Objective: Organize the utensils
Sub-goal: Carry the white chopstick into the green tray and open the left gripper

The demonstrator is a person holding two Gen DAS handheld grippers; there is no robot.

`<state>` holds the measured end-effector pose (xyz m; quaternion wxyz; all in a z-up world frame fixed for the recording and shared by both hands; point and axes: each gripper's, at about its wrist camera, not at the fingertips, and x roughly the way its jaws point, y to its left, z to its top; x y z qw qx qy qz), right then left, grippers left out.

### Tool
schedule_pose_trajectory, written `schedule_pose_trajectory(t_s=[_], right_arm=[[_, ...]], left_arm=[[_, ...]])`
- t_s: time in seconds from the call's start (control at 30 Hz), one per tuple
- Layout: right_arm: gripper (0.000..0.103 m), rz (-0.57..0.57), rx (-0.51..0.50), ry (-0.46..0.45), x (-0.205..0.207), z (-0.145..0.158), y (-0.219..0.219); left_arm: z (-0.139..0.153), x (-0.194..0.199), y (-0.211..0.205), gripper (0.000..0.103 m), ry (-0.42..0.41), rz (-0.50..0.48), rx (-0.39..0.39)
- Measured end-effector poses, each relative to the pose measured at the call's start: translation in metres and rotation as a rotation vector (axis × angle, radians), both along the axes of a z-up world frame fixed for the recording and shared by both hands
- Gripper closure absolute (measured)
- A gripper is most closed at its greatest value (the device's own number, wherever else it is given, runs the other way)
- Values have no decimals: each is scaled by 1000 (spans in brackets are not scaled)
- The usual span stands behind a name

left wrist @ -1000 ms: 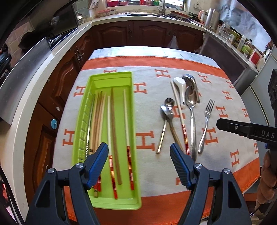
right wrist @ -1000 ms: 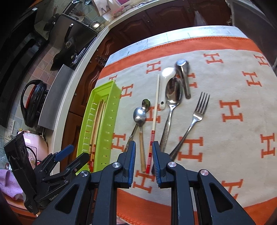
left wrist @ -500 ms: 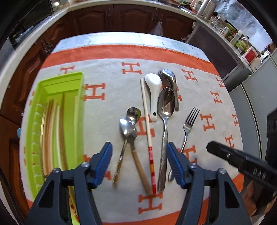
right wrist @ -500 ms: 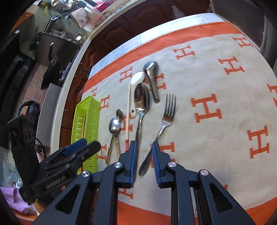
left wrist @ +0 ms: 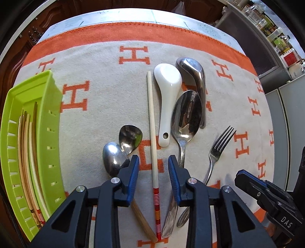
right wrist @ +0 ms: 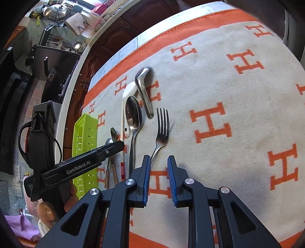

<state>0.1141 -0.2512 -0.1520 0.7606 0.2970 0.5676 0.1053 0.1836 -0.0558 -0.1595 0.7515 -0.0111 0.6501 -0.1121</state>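
Observation:
A single pale chopstick [left wrist: 151, 124] with a red-striped end lies on the orange-and-cream cloth [left wrist: 106, 114]. My left gripper [left wrist: 153, 171] points down over it, one finger on each side. Its jaws are closing and the pads stand clear of the stick. To its left, the green tray [left wrist: 51, 124] holds several chopsticks [left wrist: 26, 152]. Two small spoons [left wrist: 114, 158], a white ceramic spoon [left wrist: 165, 95], a large metal spoon [left wrist: 185, 114], a steel soup spoon [left wrist: 198, 76] and a fork [left wrist: 219, 146] lie around. My right gripper [right wrist: 159, 171] hovers by the fork's handle [right wrist: 155, 152], jaws narrowly apart, nothing between them.
The cloth's right half [right wrist: 238, 114] carries no utensils. Dark wooden cabinets [right wrist: 114, 38] and a counter with pots [right wrist: 55, 11] lie beyond the table's far edge. A person's fingers [right wrist: 45, 211] hold the left gripper's handle. A purple cloth [right wrist: 21, 225] lies low on the left.
My left gripper moved right from the green tray to the lone chopstick, sank lower, and its jaws narrowed. My right gripper drifted right and down toward the fork, its gap unchanged.

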Motion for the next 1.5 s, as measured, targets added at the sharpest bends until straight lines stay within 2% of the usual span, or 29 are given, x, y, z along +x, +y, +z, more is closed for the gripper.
schedule_pose_trajectory(t_s=[0.37, 0.43, 0.6, 0.77, 1.1, 1.3, 1.4, 1.5], right_arm=[[84, -7, 26, 27, 1, -15, -6], [84, -6, 24, 36, 2, -17, -5], [84, 6, 18, 42, 4, -21, 0], [84, 11, 17, 56, 8, -24, 6], [84, 44, -9, 76, 27, -17, 33], [84, 41, -86, 114, 39, -20, 60], [84, 32, -122, 123, 42, -22, 71], [83, 26, -181, 121, 45, -20, 81]], left_arm=[[-4, 4, -29, 74, -54, -48, 113], [-4, 2, -35, 97, -84, -63, 168], [-4, 5, -33, 99, -75, -30, 129], [8, -5, -11, 100, -54, -6, 59], [79, -43, 57, 100, -148, 44, -27], [119, -65, 115, 100, -211, 108, 0], [126, -72, 139, 100, -234, 138, 43], [120, -73, 160, 100, -238, 167, 105]])
